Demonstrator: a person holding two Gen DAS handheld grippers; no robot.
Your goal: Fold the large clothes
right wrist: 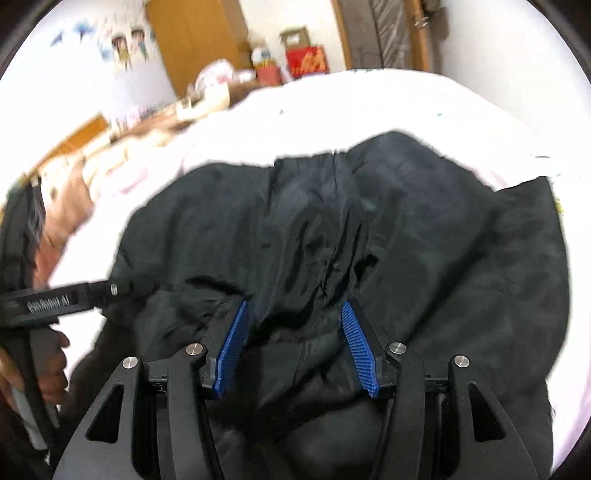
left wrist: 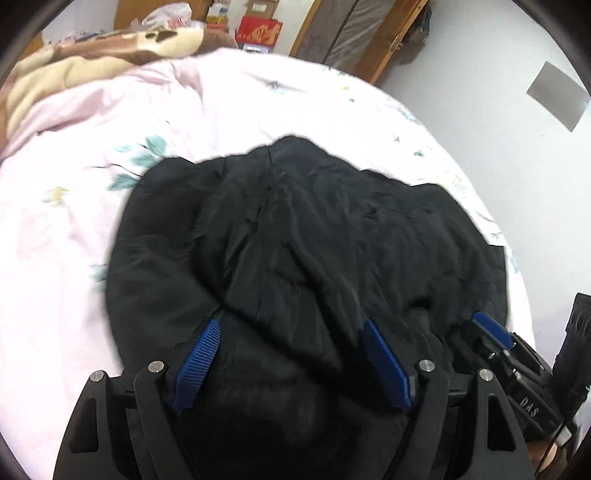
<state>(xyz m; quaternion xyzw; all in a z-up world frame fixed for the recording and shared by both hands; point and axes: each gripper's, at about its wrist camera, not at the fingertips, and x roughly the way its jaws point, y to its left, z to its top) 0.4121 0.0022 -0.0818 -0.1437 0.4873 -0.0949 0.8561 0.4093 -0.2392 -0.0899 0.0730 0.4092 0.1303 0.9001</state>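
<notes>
A large black padded garment point(left wrist: 295, 229) lies crumpled on a pink floral bed sheet point(left wrist: 110, 110). My left gripper point(left wrist: 291, 323) hangs over its near part, jaws wide. Black cloth bulges up between the blue pads point(left wrist: 201, 363), but their faces stay bare. In the right wrist view the same garment point(right wrist: 406, 221) fills the middle. My right gripper point(right wrist: 294, 303) stands half open over a ridge of cloth, and its pads point(right wrist: 360, 350) are bare too. The right gripper's blue pad point(left wrist: 491, 328) also shows at the garment's right edge. A hand point(right wrist: 48, 369) holds the left tool's black body point(right wrist: 66, 299).
A brown and cream blanket point(left wrist: 74, 62) is heaped at the far left of the bed. Red boxes point(left wrist: 258, 31) and wooden doors point(left wrist: 351, 33) stand beyond the bed. The bed's right edge drops to a grey floor point(left wrist: 517, 184).
</notes>
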